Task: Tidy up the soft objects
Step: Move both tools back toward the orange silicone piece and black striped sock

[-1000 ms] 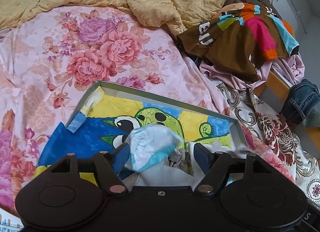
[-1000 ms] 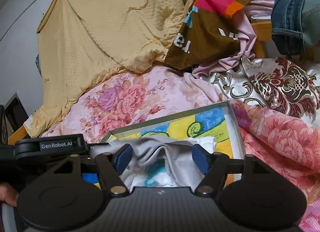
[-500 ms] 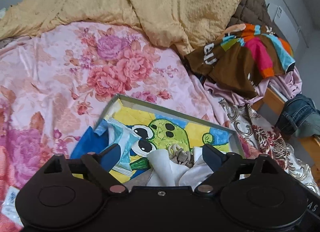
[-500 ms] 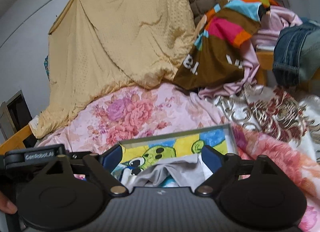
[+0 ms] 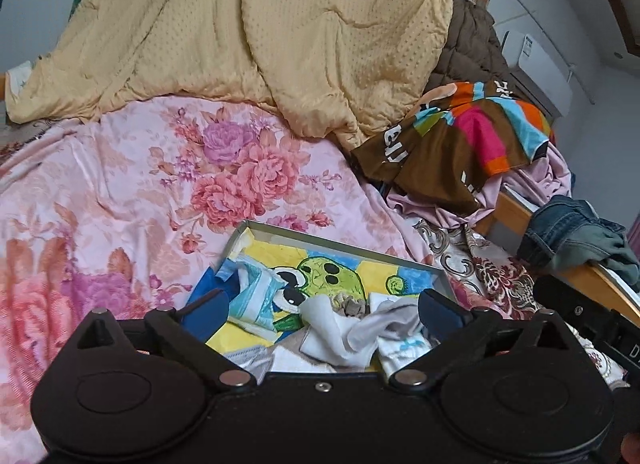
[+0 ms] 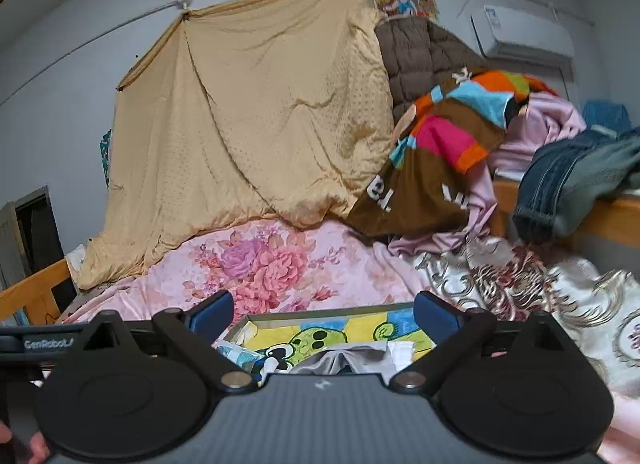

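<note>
Opening wide, both tongs, left gripper (image 5: 322, 306) and right gripper (image 6: 324, 314), grip nothing. Small cloths (image 5: 352, 328) lie loose in the tray (image 5: 340, 240) just ahead of and below my fingers. Risk: the heap spills over the near rim, which I think is hidden, or fabric snags a pad.

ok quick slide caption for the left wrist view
Left tongs opening above a cartoon-lined tray of small cloths on a floral bedsheet.
</note>
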Motion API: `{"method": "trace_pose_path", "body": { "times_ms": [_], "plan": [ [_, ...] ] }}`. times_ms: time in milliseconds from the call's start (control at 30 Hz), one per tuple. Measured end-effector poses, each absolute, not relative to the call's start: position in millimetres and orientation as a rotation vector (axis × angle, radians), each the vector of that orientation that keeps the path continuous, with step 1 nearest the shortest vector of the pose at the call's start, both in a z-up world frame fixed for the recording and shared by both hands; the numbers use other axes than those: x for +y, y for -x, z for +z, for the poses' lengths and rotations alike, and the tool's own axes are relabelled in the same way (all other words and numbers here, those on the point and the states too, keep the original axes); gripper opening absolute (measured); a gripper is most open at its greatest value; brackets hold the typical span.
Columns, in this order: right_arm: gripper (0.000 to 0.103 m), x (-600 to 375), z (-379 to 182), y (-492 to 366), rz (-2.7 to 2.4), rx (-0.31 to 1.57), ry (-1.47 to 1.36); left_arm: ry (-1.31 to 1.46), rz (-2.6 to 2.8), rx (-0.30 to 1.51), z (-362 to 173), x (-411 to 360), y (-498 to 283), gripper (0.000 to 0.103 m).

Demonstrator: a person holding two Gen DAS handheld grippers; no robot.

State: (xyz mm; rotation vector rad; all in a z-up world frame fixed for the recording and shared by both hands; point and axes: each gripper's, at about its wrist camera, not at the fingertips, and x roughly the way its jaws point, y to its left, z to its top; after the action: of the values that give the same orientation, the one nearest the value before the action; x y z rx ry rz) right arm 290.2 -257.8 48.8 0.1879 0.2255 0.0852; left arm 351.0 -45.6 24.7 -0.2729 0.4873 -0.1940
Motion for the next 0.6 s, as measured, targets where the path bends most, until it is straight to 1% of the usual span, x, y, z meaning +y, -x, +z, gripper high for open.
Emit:
{"method": "trace_pose_path", "body": {
  "times_ms": [200, 467, 600],
  "plan": [
    [0.103, -245.0, 54.7, -256.0, 0.094, 0.210, -0.195, 0.232, -0.200, 0.458, 32.4, -35.9, -310.5, 0.102],
    [0.103, -223.5, 46.9, -214.8, 0.101, 0.220, -0.159, 0.198, -0.213, 0.449, 35.6, -18.6, -263.9, 0.102],
    [0.103, -210.2, 45.9, -192.4, 0.098, 0.189, -0.126, 0.195, -0.225, 0.441, 32.7, -8.9, -244.0, 0.102]
  ]
}}
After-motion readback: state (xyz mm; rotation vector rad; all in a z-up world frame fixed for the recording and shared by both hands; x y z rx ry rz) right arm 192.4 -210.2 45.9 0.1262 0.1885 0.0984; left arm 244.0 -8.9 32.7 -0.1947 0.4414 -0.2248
